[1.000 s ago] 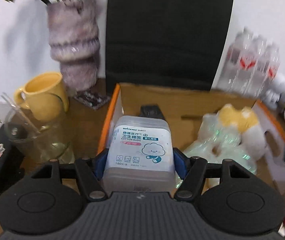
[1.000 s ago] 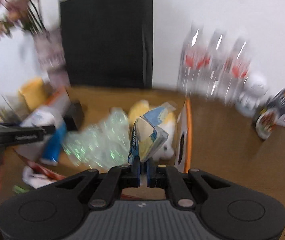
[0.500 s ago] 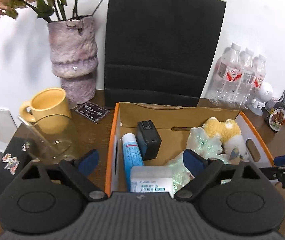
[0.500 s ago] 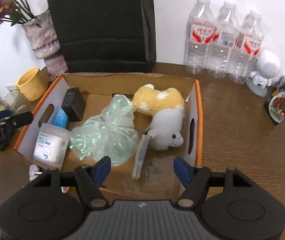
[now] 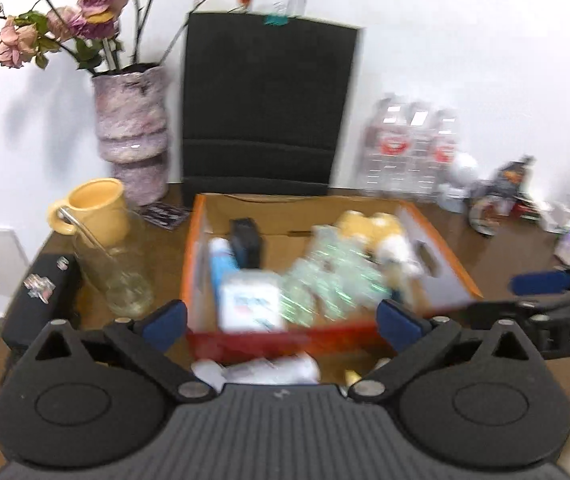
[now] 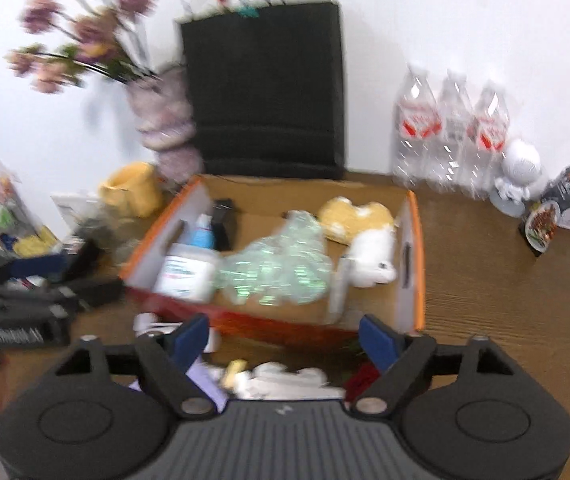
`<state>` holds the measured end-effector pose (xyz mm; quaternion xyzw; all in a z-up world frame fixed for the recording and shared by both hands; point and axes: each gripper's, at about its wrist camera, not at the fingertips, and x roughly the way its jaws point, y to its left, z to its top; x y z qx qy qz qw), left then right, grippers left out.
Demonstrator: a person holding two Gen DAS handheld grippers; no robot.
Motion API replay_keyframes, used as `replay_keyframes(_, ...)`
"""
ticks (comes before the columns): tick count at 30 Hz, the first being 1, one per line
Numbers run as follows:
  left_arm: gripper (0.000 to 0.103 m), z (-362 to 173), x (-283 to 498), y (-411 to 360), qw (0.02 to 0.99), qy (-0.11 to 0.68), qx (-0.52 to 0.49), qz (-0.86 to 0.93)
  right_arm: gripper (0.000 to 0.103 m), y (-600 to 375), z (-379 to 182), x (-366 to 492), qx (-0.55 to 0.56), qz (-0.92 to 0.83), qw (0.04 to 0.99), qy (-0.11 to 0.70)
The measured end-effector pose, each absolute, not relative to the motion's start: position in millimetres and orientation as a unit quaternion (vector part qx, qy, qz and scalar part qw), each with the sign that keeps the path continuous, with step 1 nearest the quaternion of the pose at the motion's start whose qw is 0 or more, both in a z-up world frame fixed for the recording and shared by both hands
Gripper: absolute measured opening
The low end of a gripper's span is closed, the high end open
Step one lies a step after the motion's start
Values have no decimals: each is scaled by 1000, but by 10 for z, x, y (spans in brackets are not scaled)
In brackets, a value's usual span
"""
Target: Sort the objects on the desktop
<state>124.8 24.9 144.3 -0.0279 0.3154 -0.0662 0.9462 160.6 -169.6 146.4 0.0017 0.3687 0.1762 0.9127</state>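
Observation:
An orange-edged cardboard box (image 5: 441, 236) (image 6: 416, 240) sits mid-desk. Inside lie a cotton-bud tub (image 5: 251, 306) (image 6: 187, 272), a blue tube (image 5: 219, 264), a black block (image 5: 247, 240), a crinkled plastic bag (image 5: 333, 284) (image 6: 277, 268), a flat packet (image 6: 341, 284) and a yellow-and-white plush toy (image 6: 365, 236). My left gripper (image 5: 281, 322) hangs open in front of the box, holding nothing. My right gripper (image 6: 285, 338) is open too, also just short of the box. Small white and yellow items (image 6: 281, 380) lie on the desk under it.
A black paper bag (image 5: 265, 108) stands behind the box. Left of it are a vase of dried flowers (image 5: 133, 128), a yellow mug (image 5: 95, 208) and a glass (image 5: 119, 268). Three water bottles (image 6: 453, 128), a white figurine (image 6: 519, 176) and snack packs (image 6: 553, 208) stand to the right.
Both grippers have let go: the cotton-bud tub and the flat packet now lie in the box. Both have since pulled back toward me, away from the box.

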Motion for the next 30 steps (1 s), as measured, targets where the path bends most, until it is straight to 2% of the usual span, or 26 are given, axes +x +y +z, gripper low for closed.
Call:
replay_keyframes(6,103,769,339,290,954,293,-48,-47,90,-1675,889,662,16,187,934,304)
replay_keyframes(9,103,337,-7,256,952,301,-27,-36,89,-1688,438,375,16,161,937,309)
replay_keyframes(13,103,97,-74,187,948,316,16,-32,89,-1723,112,221,31,130,936,326)
replay_keyframes(22,103,-10,5,207,943,333,12,-6,92,-1684,-42,227,31,110,935,336)
replay_keyframes(30,103,-29,8,224,940,341,7,-4,103,-1539,-117,197,-19,88,936,340)
